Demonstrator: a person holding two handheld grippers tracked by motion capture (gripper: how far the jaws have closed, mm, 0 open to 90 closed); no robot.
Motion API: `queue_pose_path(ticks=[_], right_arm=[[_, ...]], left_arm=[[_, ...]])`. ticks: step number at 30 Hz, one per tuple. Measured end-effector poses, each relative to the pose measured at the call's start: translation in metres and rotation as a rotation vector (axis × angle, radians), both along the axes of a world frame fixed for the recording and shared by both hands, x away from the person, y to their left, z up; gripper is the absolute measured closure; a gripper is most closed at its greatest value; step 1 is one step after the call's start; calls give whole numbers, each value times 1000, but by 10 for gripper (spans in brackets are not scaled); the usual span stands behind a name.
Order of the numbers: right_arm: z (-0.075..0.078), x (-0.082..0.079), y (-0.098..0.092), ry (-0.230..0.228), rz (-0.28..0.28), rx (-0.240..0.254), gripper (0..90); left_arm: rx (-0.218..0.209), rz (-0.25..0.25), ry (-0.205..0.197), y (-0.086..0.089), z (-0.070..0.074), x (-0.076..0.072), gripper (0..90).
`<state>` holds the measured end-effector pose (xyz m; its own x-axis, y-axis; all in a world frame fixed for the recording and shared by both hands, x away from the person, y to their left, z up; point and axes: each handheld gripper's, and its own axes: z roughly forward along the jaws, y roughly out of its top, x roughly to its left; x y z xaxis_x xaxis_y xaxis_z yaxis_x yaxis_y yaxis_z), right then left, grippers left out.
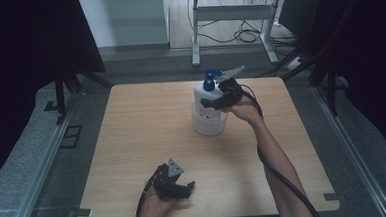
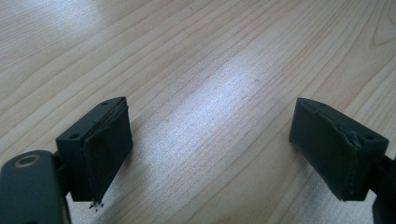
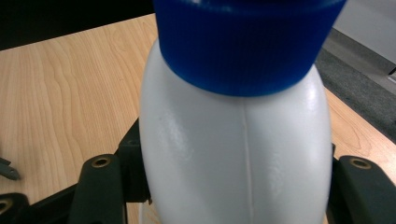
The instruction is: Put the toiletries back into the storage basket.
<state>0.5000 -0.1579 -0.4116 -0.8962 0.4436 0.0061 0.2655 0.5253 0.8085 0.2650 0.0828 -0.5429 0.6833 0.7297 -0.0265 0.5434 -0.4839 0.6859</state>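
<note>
The white pump bottle (image 1: pixel 203 94) with its blue pump head (image 1: pixel 210 80) is pinched between your right tongs (image 1: pixel 206 102). In the right gripper view the white body (image 3: pixel 233 158) sits between the two black jaws, which press on both of its sides, and the ribbed blue collar (image 3: pixel 247 42) is directly above them. In the high view the bottle stands upright with its lower part inside a clear plastic cup (image 1: pixel 209 120), just below your right tongs, and the cup rests on the wooden tabletop (image 1: pixel 147 131). Whether the bottle's bottom touches the cup's floor, I cannot tell. Your right hand (image 1: pixel 246 110) holds the gripper from the right side of the bottle, so the tongs reach toward the left in that view, and the black cable (image 1: pixel 280 179) runs back along your forearm.

Your left tongs (image 1: pixel 184 189) are well apart from the bottle and the cup, near the front edge of the tabletop. In the left gripper view their jaws are spread wide with nothing between them; you see bare wood grain (image 2: pixel 210 107) in the gap, with one pad (image 2: pixel 105 149) on the left and the other on the right. The grey three-cornered plate (image 1: pixel 174 168) sits on top of this gripper, and your left hand (image 1: pixel 153 205) holds it low over the wood.
</note>
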Motion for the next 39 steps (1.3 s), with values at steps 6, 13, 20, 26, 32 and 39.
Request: queue_pose_path(ticks=[6, 13, 20, 26, 32, 39], right_arm=[[-1, -1, 2, -17, 7, -26, 351], [0, -1, 1, -27, -14, -16, 257], [0, -2, 0, -37, -29, -8, 127], [1, -4, 1, -39, -39, -9, 18], [4, -7, 1, -45, -45, -13, 0], [10, -12, -1, -60, -51, -14, 0]], left_arm=[[0, 0, 0, 0, 0, 0, 126], [2, -3, -2, 0, 0, 0, 126], [2, -3, -3, 0, 0, 0, 126], [2, -3, -3, 0, 0, 0, 126], [2, -2, -3, 0, 0, 0, 126], [3, -2, -2, 0, 0, 0, 126]])
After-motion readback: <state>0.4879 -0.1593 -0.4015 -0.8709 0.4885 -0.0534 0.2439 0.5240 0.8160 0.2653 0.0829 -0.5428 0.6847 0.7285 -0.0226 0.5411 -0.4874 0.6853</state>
